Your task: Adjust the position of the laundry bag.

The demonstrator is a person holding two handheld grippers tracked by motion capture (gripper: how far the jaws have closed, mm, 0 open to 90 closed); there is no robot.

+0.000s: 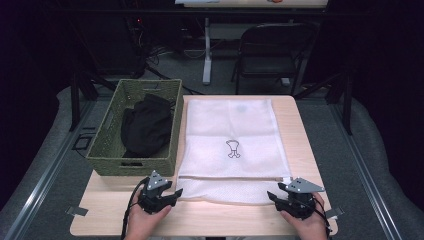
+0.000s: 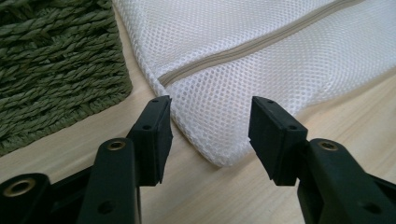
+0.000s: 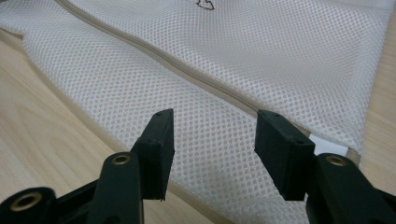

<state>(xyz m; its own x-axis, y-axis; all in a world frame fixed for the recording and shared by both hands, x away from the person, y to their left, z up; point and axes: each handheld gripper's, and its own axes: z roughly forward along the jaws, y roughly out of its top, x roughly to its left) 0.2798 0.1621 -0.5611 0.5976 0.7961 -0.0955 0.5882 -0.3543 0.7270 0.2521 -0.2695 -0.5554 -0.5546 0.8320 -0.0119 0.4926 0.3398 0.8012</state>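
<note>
white mesh laundry bag (image 1: 230, 147) lies flat on the bench (image 1: 110, 210), just beside a green woven basket (image 1: 102, 150) that holds a dark garment (image 1: 146, 125). the bag's zipper (image 2: 243, 46) runs along the near edge, likely laid that way so both hands can reach the opening. the left gripper (image 1: 172, 194) sits at the bag's near left corner, fingers (image 2: 156, 135) apart with the corner between them but not pinched. the right gripper (image 1: 274, 196) sits at the near right corner, fingers (image 3: 159, 149) also apart over the mesh, gripping nothing. this looks like the approach before taking hold of the bag's edge.
</note>
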